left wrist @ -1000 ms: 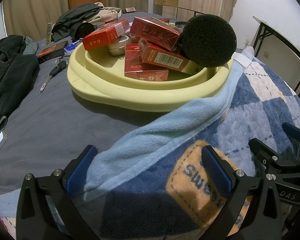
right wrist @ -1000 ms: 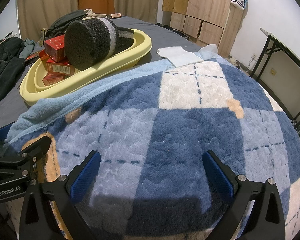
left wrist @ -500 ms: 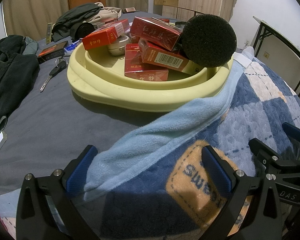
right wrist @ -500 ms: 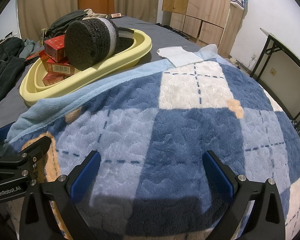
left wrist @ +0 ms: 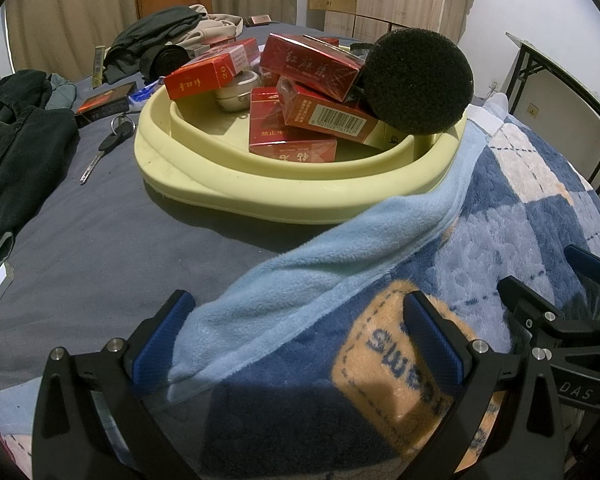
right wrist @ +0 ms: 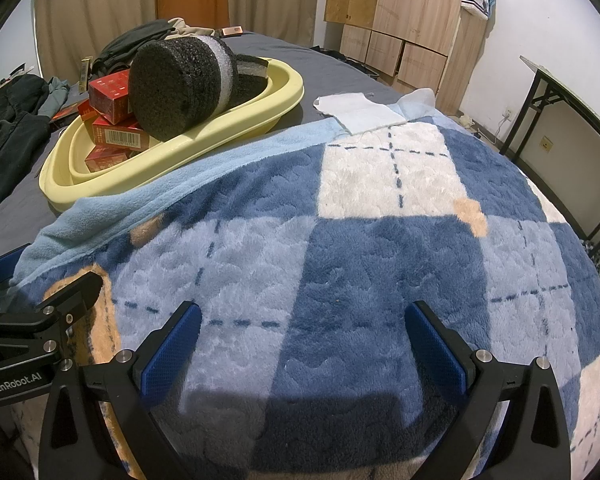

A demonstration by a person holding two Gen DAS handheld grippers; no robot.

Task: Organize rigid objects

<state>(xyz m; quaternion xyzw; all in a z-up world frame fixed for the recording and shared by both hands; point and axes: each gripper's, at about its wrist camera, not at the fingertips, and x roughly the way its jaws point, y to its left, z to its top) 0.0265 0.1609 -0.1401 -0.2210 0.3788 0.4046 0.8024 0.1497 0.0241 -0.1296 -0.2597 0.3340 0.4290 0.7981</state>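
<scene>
A pale yellow tray (left wrist: 260,196) sits on the grey bed and holds several red cartons (left wrist: 312,66), a small round tin (left wrist: 236,90) and a black foam cylinder (left wrist: 418,80). The tray (right wrist: 100,190) and cylinder (right wrist: 176,84) also show in the right wrist view. My left gripper (left wrist: 300,340) is open and empty over the blanket's light blue edge, well short of the tray. My right gripper (right wrist: 300,344) is open and empty over the blue checked blanket (right wrist: 340,248). Each gripper shows at the edge of the other's view.
A key (left wrist: 108,146), a dark red box (left wrist: 104,104) and dark clothes (left wrist: 16,152) lie left of the tray. More clothes (left wrist: 168,36) lie behind it. A white cloth (right wrist: 360,112) lies on the blanket's far edge. A folding table (right wrist: 572,120) stands at the right.
</scene>
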